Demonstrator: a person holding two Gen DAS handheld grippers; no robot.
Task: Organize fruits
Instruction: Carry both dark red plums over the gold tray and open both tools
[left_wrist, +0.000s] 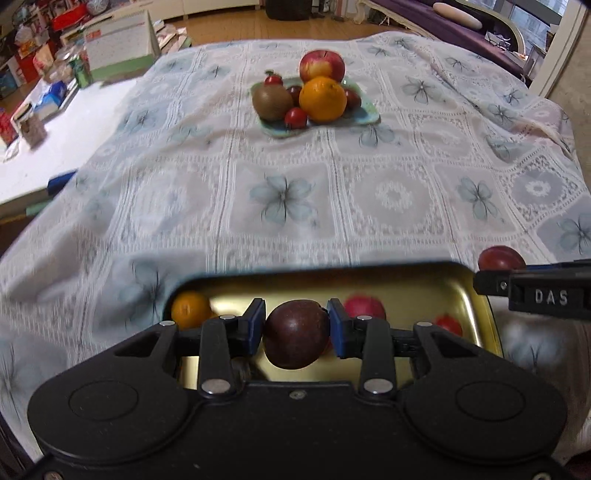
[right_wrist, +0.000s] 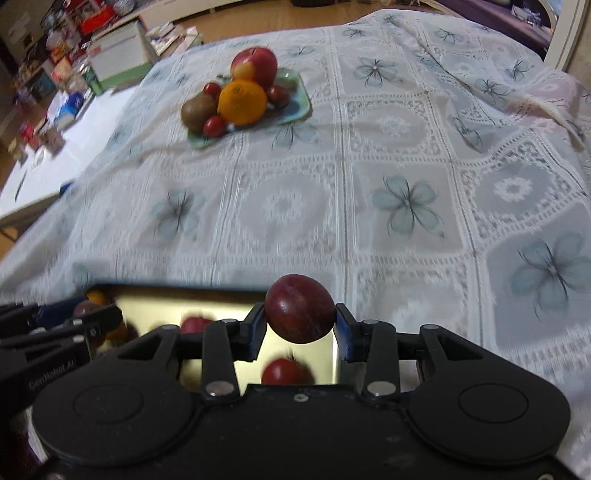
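My left gripper (left_wrist: 296, 329) is shut on a dark plum (left_wrist: 295, 338) over a gold metal tray (left_wrist: 406, 284) close in front. My right gripper (right_wrist: 300, 329) is shut on a red-brown plum (right_wrist: 300, 308) above the tray's right end (right_wrist: 207, 299); that plum also shows at the right of the left wrist view (left_wrist: 500, 258). The tray shows an orange fruit (left_wrist: 190, 310) and red fruits (left_wrist: 364, 306), partly as reflections. Far across the cloth, a pale green plate (left_wrist: 364, 112) holds an apple (left_wrist: 321, 64), an orange (left_wrist: 322, 99), a kiwi (left_wrist: 271, 101) and small red fruits.
A floral lace tablecloth (left_wrist: 284, 199) covers the table. A white side table (left_wrist: 40, 147) with boxes and a can stands at the left. A sofa (left_wrist: 443, 18) stands behind the table. The cloth bunches in folds at the right (right_wrist: 535, 107).
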